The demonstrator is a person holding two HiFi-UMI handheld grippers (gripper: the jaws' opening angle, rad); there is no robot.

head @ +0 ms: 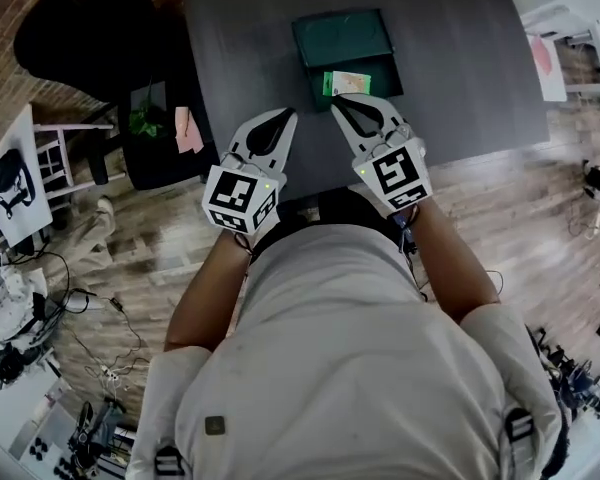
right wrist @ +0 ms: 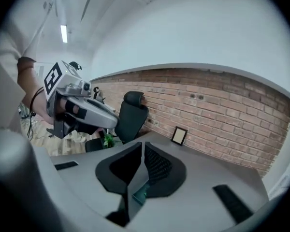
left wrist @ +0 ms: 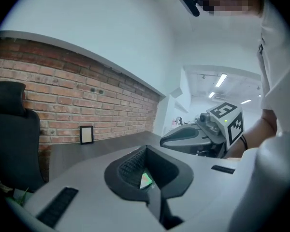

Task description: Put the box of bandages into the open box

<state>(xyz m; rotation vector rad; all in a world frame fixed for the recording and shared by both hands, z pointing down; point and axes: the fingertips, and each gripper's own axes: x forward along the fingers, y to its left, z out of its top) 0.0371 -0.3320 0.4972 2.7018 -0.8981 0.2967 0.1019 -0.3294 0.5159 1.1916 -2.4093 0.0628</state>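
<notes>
Lying in the near half of the open box (head: 330,36), apparently inside it, is the box of bandages (head: 347,82). Right gripper (head: 346,101) sits just short of it over the dark table (head: 460,58), jaws together, empty. Left gripper (head: 286,116) is alongside, jaws likewise closed on nothing.

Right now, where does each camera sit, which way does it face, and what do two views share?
Head view: on the person's head, facing steeply down at table, open box, arms, torso, left gripper, right gripper.
Left gripper view: on the left gripper, along its closed jaws toward the brick wall; right gripper shows.
Right gripper view: on the right gripper, along its closed jaws, same wall; left gripper shows.
Shared by gripper views: picture frame, chair.
</notes>
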